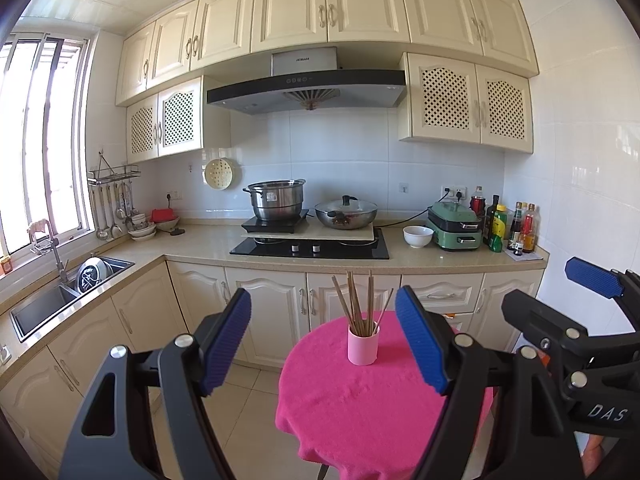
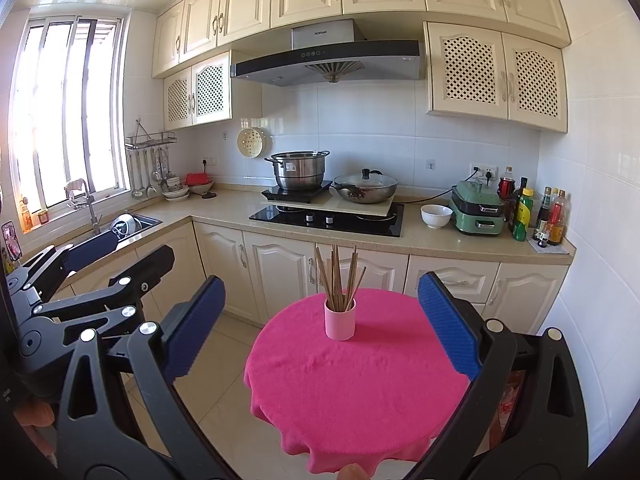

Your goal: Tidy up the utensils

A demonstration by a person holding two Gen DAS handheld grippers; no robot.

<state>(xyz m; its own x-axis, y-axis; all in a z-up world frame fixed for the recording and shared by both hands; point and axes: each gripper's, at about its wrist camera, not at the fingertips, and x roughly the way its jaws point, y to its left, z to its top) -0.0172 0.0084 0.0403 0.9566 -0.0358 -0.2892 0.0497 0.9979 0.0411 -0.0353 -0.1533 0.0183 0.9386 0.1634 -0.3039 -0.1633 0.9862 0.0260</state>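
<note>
Both hand-held grippers, left [image 1: 323,344] and right [image 2: 321,326], stand wide open and empty (the right's body reads "DAS"); range hood [image 2: 328,58] reads "ROBAM".

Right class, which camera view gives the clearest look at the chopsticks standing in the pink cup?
The right wrist view: the chopsticks stand near frame centre, unobstructed, fanned apart above the pink cup. The left wrist view shows the same bundle, somewhat smaller and closer to a blue pad.
</note>
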